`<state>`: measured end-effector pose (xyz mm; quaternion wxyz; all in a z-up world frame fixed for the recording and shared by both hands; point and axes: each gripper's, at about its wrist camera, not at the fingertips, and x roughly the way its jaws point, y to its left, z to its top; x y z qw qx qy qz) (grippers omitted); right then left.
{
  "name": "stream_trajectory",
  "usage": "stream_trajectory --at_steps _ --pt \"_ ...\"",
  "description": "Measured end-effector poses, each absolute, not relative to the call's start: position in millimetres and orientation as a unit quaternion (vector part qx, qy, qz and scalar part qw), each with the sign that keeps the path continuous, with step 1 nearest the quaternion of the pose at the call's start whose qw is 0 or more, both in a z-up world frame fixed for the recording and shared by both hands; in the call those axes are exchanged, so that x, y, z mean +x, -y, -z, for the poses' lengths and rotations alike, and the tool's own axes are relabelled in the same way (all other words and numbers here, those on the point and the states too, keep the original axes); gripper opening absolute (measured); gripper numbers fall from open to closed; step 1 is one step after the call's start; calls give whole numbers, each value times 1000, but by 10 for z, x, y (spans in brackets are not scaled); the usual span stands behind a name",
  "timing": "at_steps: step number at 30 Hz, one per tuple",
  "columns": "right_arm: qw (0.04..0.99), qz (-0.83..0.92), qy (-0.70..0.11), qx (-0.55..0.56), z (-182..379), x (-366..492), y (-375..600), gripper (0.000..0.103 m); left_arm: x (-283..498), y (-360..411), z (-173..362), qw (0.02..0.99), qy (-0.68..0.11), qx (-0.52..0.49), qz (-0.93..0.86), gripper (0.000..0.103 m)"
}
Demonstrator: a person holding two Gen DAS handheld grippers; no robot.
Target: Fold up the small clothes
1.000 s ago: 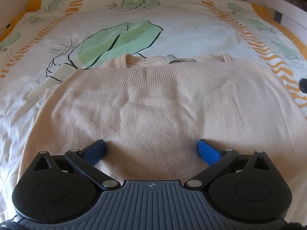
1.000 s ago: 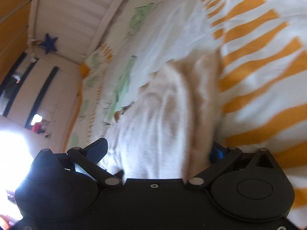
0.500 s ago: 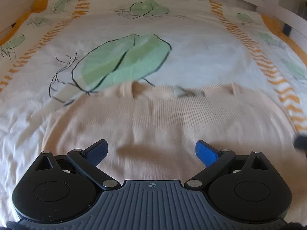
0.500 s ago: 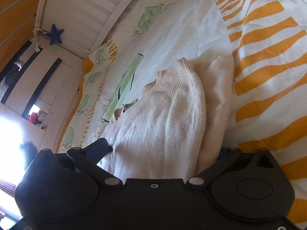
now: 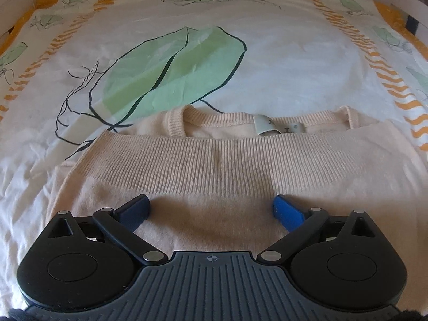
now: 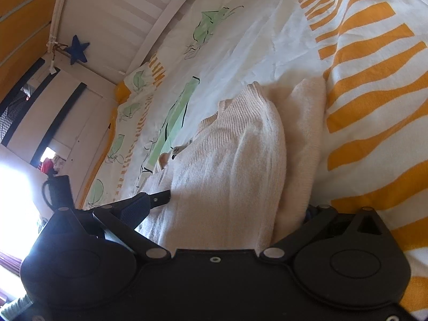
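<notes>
Your bedspread [image 5: 281, 61], white with green leaves and orange stripes, fills both views. On it lies the cream sweater [image 5: 214, 171], across the lower middle of the left wrist view, its long axis running left to right in that frame. It is folded once: the ribbed hem [image 5: 219, 157] sits just short of the collar [image 5: 219, 119] and its label [image 5: 270, 125].

Your left gripper [image 5: 211, 210] hovers over the sweater's near half, jaws spread wide and holding nothing, with the cloth straight ahead and beneath it.

In the right wrist view the sweater [image 6: 230, 176] runs up from bottom centre, and its side edge fills the gap of your right gripper [image 6: 222, 214]. The right finger is hidden behind the cloth, so you cannot tell whether it pinches.

Judging by this, your right gripper is nearer the sweater's end, so a crosswise fold would likely start there.
</notes>
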<state>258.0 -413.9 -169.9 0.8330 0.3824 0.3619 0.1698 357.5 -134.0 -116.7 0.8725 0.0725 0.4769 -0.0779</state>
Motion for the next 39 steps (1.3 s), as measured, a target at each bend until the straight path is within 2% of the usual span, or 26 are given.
stream_trajectory --at_steps 12,21,22,24,26,27,29,31,39 --pt "852 -190 -346 343 1700 2484 4089 102 2822 651 957 880 -464 48 93 99" --pt "858 -142 -381 314 1580 2534 3950 99 2808 71 849 895 -440 26 74 99" --pt "857 -132 -392 308 1549 2559 3929 96 2824 36 837 897 -434 24 75 99" --pt "858 -108 -414 285 1488 2598 3885 80 2886 -22 805 902 -425 22 74 99" --pt "862 -78 -438 245 1417 2616 3835 45 2943 -79 790 905 -418 15 75 99" --pt "862 -66 -446 232 1390 2614 3831 37 2988 -114 787 907 -415 9 76 99" --pt "852 -62 -449 263 1361 2590 3898 30 3040 -197 806 908 -413 0 76 99" --pt "851 -49 -446 274 1302 2566 3908 28 3097 -273 819 908 -412 -5 76 99" --pt "881 -65 -416 218 686 2627 3303 26 3200 -647 890 916 -394 -38 61 99"
